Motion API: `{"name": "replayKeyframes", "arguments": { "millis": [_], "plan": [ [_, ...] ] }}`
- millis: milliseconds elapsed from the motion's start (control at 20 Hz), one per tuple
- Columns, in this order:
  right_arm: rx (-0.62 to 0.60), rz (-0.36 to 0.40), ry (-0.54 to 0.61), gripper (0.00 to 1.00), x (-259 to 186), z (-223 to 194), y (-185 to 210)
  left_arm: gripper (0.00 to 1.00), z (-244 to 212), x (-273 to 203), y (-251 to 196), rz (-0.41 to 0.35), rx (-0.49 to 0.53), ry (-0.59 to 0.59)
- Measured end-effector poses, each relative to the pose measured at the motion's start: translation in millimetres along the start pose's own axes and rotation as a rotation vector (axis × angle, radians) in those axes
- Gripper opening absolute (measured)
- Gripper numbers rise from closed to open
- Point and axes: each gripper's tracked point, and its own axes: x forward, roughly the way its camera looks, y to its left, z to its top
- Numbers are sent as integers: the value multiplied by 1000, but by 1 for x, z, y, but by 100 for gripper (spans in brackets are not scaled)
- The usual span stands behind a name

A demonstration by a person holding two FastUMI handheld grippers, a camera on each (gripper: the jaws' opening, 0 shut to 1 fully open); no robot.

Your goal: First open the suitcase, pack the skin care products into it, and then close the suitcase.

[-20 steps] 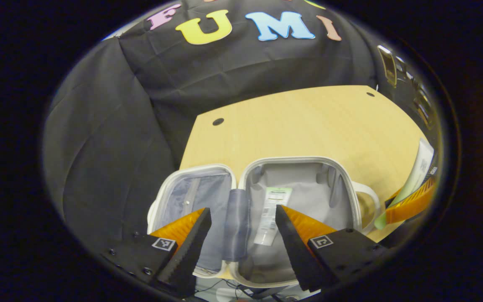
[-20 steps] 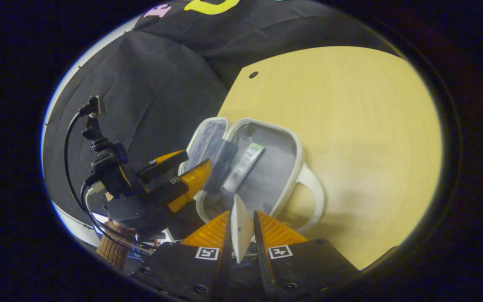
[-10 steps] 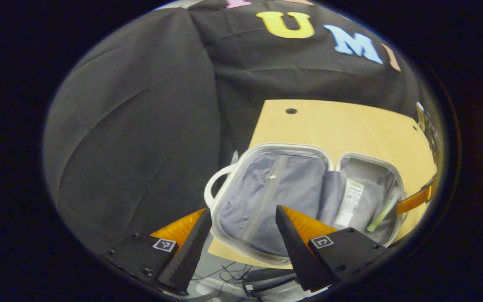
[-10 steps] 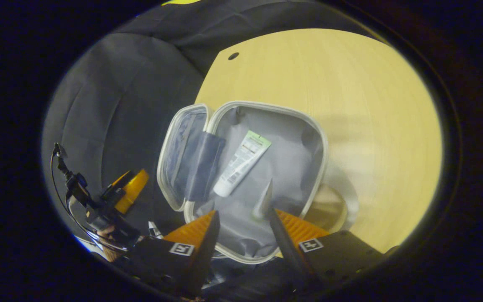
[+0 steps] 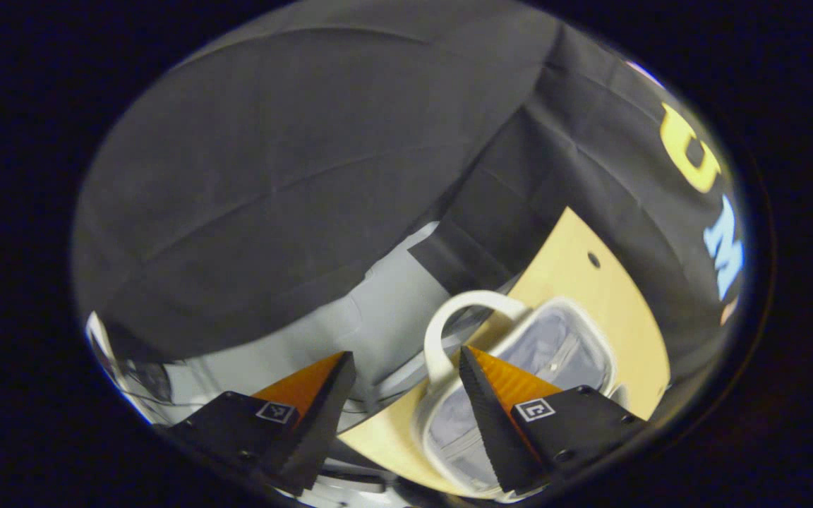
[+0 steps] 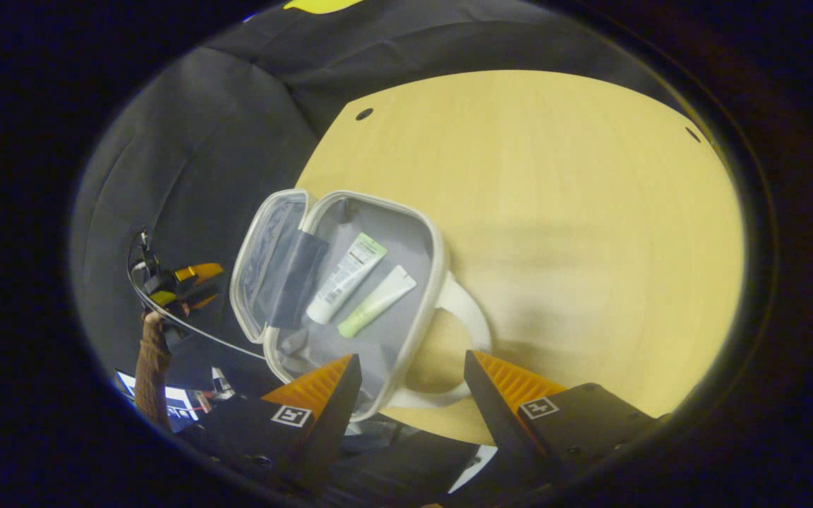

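The small white suitcase lies open on the wooden table. In its grey-lined right half lie a white tube with a green end and a pale green tube, side by side. My right gripper stands open and empty just before the suitcase's white handle. In the left gripper view the lid half and its white handle sit by the table's left edge. My left gripper is open, its right finger close beside that handle. Farther off, the left gripper hovers left of the lid.
A wide bare stretch of table lies right of and behind the suitcase. Black cloth walls the booth on the left and at the back. A brown sleeve holds the left gripper beyond the table's left edge, where grey floor shows.
My right gripper opened, let the pale green tube fall into the suitcase and drew back. My left gripper swung left, off the suitcase's middle to the lid's handle.
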Motion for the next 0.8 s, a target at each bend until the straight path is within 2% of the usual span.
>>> {"name": "replayKeyframes", "arguments": {
  "millis": [100, 150, 300, 350, 400, 500, 550, 600, 650, 800],
  "plan": [
    [65, -52, -8, 91, -11, -8, -25, 97, 0, 32, -6, -44, -114, 62],
    [111, -71, -9, 91, -15, -12, -36, 97, -8, 43, 0, -40, -134, 118],
    [237, -113, -13, 91, -23, -25, -62, 98, -23, 72, 4, -12, -126, 190],
    [259, -130, -15, 91, -25, -28, -69, 94, -28, 82, 0, -10, -130, 203],
    [273, -144, -15, 91, -27, -30, -74, 99, -31, 92, -4, -16, -135, 216],
    [285, -160, -13, 91, -29, -33, -78, 96, -47, 106, -16, -51, -155, 262],
    [282, -162, -12, 91, -30, -34, -77, 84, -47, 114, -21, -48, -177, 256],
    [273, -164, -8, 91, -29, -35, -75, 49, -46, 108, -27, -68, -196, 240],
    [257, -163, -1, 91, -28, -41, -70, 31, -39, 104, -29, -116, -208, 225],
    [208, -126, 52, 90, -24, -52, -55, 27, -17, 68, -62, -291, -158, 115]
  ]
}}
